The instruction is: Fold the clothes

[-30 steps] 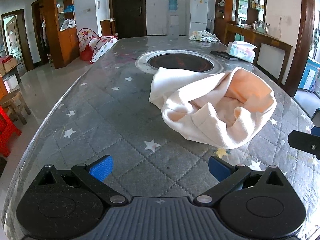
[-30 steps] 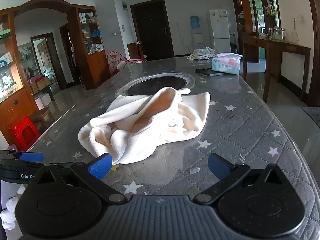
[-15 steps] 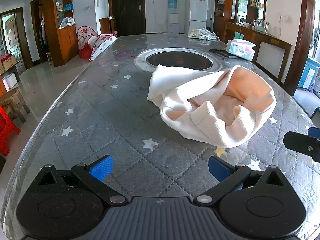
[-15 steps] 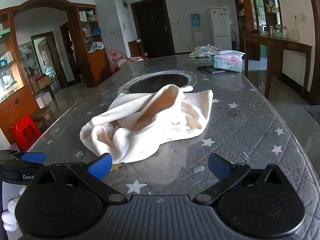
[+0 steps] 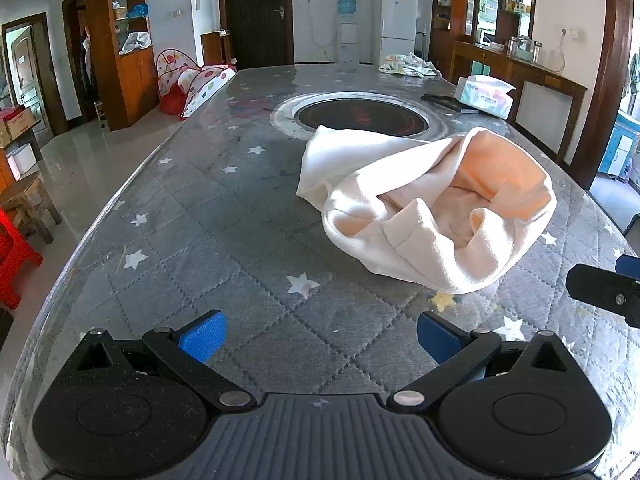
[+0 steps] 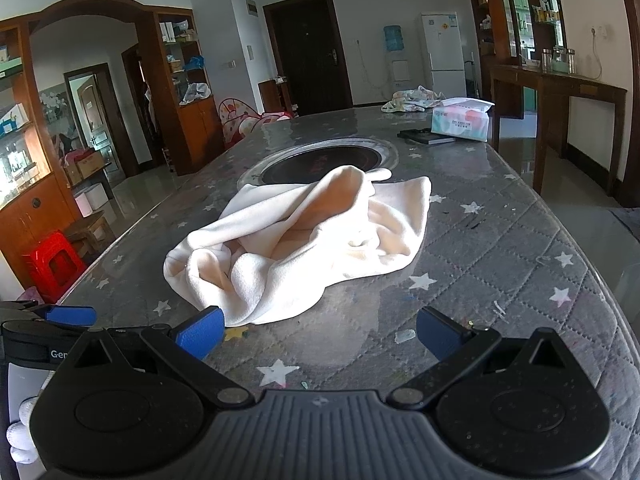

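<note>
The cream garment (image 5: pixel 424 204) lies crumpled on the grey star-quilted table (image 5: pixel 208 216), its far edge touching the rim of the round cooktop (image 5: pixel 360 114) set into the tabletop. Taking that cooktop as the mark, the cloth runs from the rim back toward the two grippers, its long axis slanting from the cooktop down toward the near right of the left wrist view, where the bunched, open end sits.

The left gripper (image 5: pixel 318 334) hangs released and empty, jaws spread wide, on the near side of the cloth and well off to its left. The right gripper (image 6: pixel 318 332) is likewise spread and holds nothing, but its left pad (image 6: pixel 200 330) sits just beside the near hem of the garment (image 6: pixel 296 240), possibly brushing it; the fisheye makes that hard to judge.

The right hand looks the nearer, so the first pinch probably falls to it, at the near hem. Folding has not yet begun.
</note>
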Motion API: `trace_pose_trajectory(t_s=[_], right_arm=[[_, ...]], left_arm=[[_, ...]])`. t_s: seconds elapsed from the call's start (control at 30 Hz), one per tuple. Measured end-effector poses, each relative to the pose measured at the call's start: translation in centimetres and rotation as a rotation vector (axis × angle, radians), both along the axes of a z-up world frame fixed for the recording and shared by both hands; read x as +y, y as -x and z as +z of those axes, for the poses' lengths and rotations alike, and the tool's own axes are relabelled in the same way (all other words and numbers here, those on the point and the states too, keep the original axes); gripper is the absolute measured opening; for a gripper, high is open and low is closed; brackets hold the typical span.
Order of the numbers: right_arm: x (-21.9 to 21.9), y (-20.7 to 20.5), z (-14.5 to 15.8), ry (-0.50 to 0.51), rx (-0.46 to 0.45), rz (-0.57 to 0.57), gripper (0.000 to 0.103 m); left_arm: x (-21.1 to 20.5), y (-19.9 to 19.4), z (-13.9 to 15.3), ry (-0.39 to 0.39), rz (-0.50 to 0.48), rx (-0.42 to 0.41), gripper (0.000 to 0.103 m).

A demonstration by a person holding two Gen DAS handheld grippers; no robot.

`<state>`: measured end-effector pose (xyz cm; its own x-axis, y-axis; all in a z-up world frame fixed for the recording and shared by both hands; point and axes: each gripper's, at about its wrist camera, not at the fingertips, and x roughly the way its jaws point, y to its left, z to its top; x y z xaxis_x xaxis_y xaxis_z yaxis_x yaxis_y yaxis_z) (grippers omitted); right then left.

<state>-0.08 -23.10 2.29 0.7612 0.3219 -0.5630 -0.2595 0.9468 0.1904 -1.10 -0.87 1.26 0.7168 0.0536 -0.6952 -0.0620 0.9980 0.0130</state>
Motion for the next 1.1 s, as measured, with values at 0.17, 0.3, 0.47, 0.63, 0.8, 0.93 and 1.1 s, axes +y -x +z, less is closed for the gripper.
trace_pose_trajectory(t_s=[0.17, 0.3, 0.47, 0.63, 0.8, 0.93, 1.1], right_arm=[[0.04, -0.01, -0.09, -0.003, 0.004, 0.003, 0.103], [0.05, -0.03, -0.17, -0.004, 0.007, 0.003, 0.103], [0.02, -0.08, -0.2, -0.004, 0.007, 0.001, 0.103], [0.0, -0.18, -0.23, -0.004, 0.004, 0.002, 0.103], [0.03, -0.31, -0.38, -0.005, 0.009, 0.006, 0.103], [0.19, -0.42, -0.45, -0.005, 0.011, 0.013, 0.103], [0.39, -0.51, -0.3, 0.0, 0.008, 0.018, 0.103]], left_arm=[[-0.04, -0.02, -0.1, 0.002, -0.001, 0.005, 0.103], [-0.15, -0.02, -0.16, 0.0, -0.006, 0.008, 0.103], [-0.16, -0.12, -0.22, 0.003, -0.006, 0.01, 0.103], [-0.17, -0.24, -0.24, 0.01, -0.007, 0.008, 0.103], [-0.31, -0.32, -0.25, 0.016, -0.015, 0.004, 0.103], [-0.29, -0.47, -0.3, 0.026, -0.015, 0.003, 0.103], [-0.18, -0.61, -0.42, 0.035, -0.013, 0.002, 0.103]])
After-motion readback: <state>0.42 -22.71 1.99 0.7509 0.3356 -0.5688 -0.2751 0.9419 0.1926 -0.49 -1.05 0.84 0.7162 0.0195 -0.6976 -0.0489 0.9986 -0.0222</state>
